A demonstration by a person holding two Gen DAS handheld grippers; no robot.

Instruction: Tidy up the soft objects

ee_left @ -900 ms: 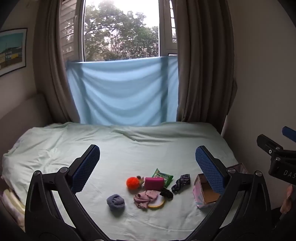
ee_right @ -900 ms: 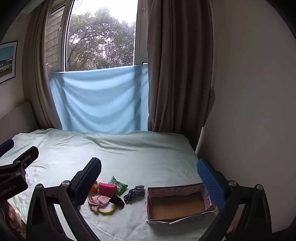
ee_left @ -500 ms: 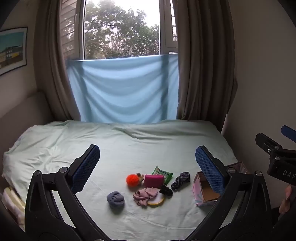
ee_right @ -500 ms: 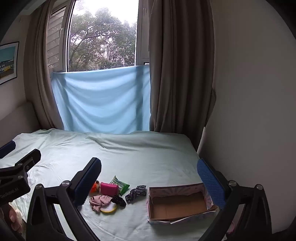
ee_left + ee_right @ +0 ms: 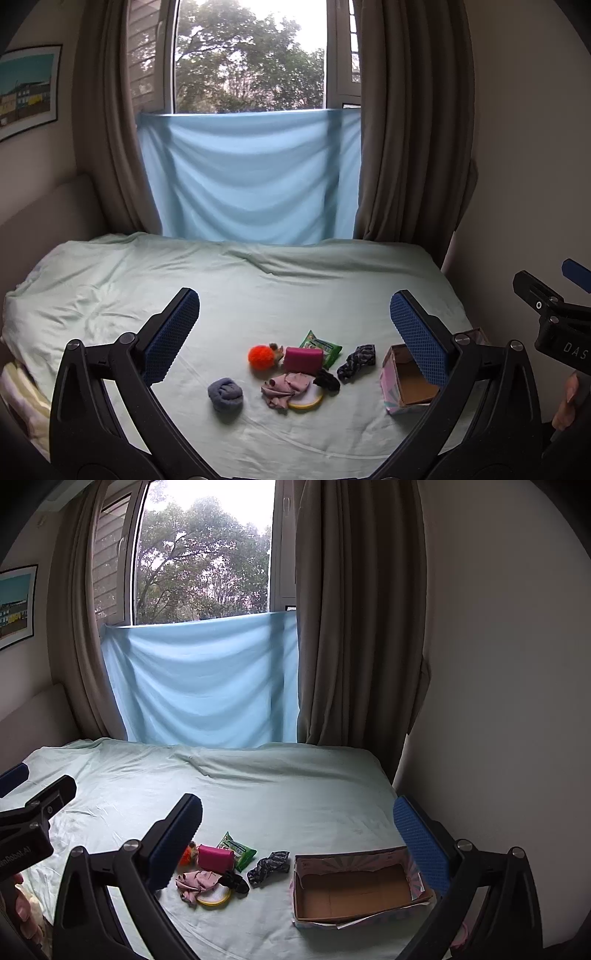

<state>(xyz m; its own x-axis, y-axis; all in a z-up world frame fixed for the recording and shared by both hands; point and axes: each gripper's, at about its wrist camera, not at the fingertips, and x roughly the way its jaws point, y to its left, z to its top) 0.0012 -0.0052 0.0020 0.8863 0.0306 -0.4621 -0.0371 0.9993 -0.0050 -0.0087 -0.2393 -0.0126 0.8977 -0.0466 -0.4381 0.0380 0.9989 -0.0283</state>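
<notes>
On the bed [image 5: 258, 295], soft items [image 5: 295, 369] lie loose, box [image 5: 354, 886] empty — nothing sorted; left gripper [image 5: 295, 332] and right gripper [image 5: 299, 834] gape, holding nothing.

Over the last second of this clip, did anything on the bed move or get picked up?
Nothing was picked up or released. Only the view drifted slightly: both the left hand-held gripper and the right hand-held gripper shifted a little. Both stay open and empty above the bed. The orange ball, grey sock roll, pink pouch and cardboard box lie where they were.
</notes>
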